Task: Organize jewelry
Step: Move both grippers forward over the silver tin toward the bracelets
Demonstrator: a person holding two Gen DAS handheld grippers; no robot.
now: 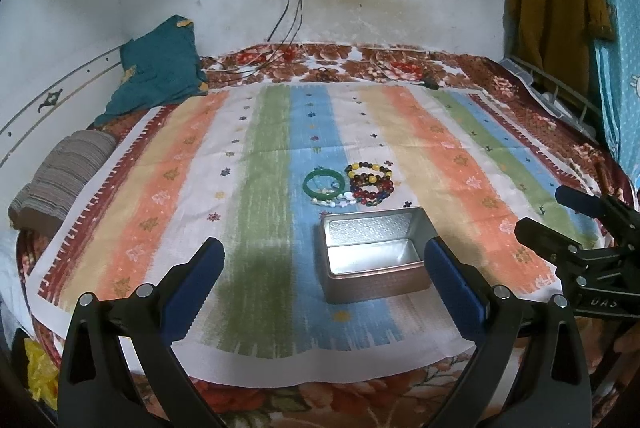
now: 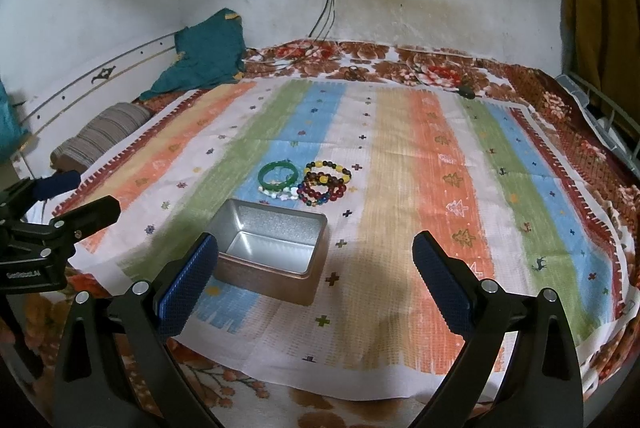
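An open, empty metal tin (image 1: 376, 286) (image 2: 264, 282) sits on the striped cloth (image 1: 420, 156). Just behind it lies a cluster of jewelry. It holds a green bangle (image 1: 323, 184) (image 2: 279, 172), a stack of multicoloured bead bracelets (image 1: 370, 184) (image 2: 326, 184) and a white bead bracelet (image 1: 336, 203) (image 2: 280, 194). My left gripper (image 1: 323, 244) (image 2: 96, 191) is open with nothing in it, hovering in front of the tin. My right gripper (image 2: 315, 240) (image 1: 540, 208) is also open and holds nothing, to the right of the tin.
The cloth covers a floral bedspread (image 1: 520, 108). A teal garment (image 1: 160, 72) and a striped pillow (image 1: 60, 180) lie at the back left. Charger cables (image 1: 288, 24) drop from a wall socket. A wire rack (image 1: 568, 96) and hanging clothes (image 1: 556, 0) stand at the right.
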